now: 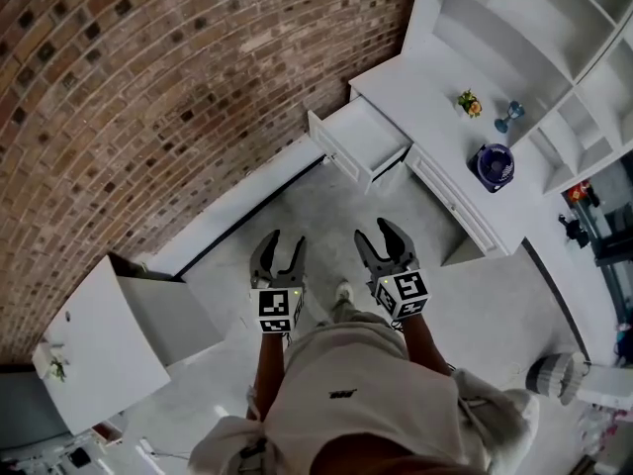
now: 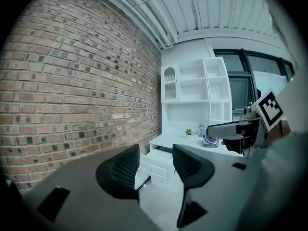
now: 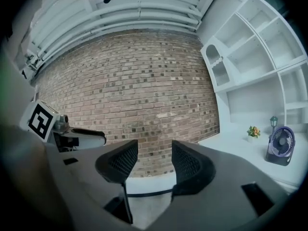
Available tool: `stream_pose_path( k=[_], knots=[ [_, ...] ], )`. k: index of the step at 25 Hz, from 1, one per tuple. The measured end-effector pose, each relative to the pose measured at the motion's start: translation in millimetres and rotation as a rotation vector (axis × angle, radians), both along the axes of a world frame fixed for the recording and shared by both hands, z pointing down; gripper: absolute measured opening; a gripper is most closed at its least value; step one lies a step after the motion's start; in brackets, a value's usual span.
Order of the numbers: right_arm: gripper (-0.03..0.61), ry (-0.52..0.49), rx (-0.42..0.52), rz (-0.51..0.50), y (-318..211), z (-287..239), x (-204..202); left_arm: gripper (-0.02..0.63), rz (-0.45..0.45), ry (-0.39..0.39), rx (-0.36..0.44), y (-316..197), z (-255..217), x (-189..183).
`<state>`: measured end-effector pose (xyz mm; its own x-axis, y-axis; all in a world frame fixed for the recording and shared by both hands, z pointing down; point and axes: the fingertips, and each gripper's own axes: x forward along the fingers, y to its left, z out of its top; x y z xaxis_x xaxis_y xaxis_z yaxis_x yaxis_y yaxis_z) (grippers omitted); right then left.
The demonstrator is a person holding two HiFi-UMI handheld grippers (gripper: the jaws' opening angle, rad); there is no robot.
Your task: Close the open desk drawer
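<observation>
Head view: open drawer (image 1: 361, 142) juts from the end of the white desk (image 1: 420, 87), pulled out toward the brick wall (image 1: 148, 87), well ahead of me across bare floor. It looks empty inside, so I judge it light. It is a stiff painted box on runners and should slide rather than need lifting. Left gripper (image 1: 285, 249) and right gripper (image 1: 380, 237) are both held low before my body, jaws spread, nothing in either, well apart from the drawer. Left gripper view: jaws apart, with only air between them. The drawer's front panel shows through the gap, far off, with the desk top behind it carrying a small potted plant (image 2: 189, 132) and a fan (image 2: 210, 141) (neither concerns the job). I cannot make out a knob or pull from here. Right gripper view: jaws apart and empty as well, aimed mostly at brick, the desk top off to the right and the drawer itself out of frame. Handling judgement: no pinch needed. A flat push on the middle of the front panel, straight along the runners, should close it. A push near one corner might rack it in its slides, and the painted face may be slick under a hard jaw tip, so contact should be square and slow near the end to avoid a slam.
</observation>
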<state>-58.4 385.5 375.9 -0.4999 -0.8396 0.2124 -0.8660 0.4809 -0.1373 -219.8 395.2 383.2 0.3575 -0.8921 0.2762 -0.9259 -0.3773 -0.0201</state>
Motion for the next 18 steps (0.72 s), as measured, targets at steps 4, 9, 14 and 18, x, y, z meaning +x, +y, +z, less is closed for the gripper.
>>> stream_pose_path(
  k=[4,9,14,18],
  knots=[
    [0.222,-0.022,-0.007,-0.028,-31,0,9,0.227,-0.028,-0.012,0.002,-28,-3,12],
    [0.222,-0.038,-0.026,-0.053,-60,4,18,0.227,-0.048,-0.030,0.007,-55,-5,24],
    [0.221,-0.040,-0.054,-0.063,-78,12,25,0.227,-0.054,-0.036,-0.007,-72,0,29],
    [0.221,-0.049,-0.050,-0.054,-93,8,21,0.228,-0.056,-0.039,-0.015,-86,6,24]
  ],
)
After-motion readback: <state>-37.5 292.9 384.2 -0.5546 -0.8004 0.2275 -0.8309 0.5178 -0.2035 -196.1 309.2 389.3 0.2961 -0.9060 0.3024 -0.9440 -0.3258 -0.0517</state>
